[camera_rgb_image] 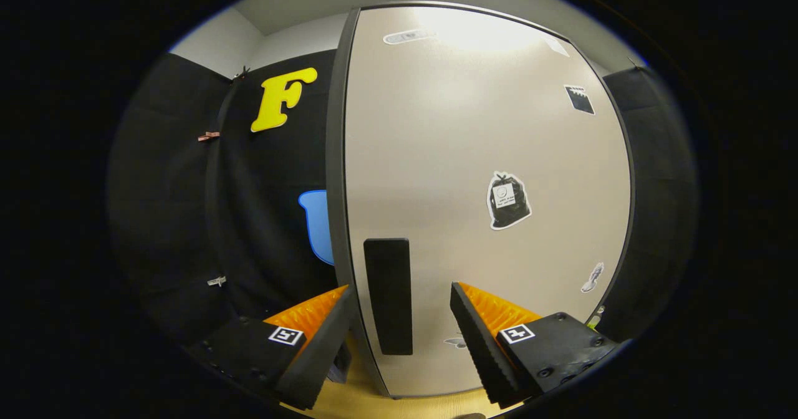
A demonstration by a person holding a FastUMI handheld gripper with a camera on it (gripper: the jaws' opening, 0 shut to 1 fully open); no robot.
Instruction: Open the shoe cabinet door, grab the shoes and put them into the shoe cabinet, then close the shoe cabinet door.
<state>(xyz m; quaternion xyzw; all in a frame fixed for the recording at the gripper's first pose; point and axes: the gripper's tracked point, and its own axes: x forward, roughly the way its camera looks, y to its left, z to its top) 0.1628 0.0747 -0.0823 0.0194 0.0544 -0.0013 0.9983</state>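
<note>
**Tongs bracketed the handle of a closed-looking shoe cabinet door**

The tongs (399,325) stood wide open in front of the shoe cabinet door (486,157), gripping nothing. Their two fingers were spread well apart, one on each side of the dark handle (388,294), which sat in the gap between them without either finger pressing on it. The left finger (324,338) lay at the door's dark edge strip (336,157); the right finger (483,338) lay over the pale face of the door.

The handle was a flat, dark bar with its long axis running up and down, set close to the door's left edge and low on the panel. The door itself was a tall, pale panel, also standing with its long side upright, its broad face turned squarely toward the camera. Several stickers dotted the panel, the largest a dark bag-shaped sticker (508,201) to the right of and above the handle. A smaller pale sticker (592,277) sat near the door's right edge.

Black cloth (262,219) hung on the booth wall to the left of the door, held by small clips (209,136). A strip of light wooden floor (355,400) showed below the door, between the fingers.
</note>
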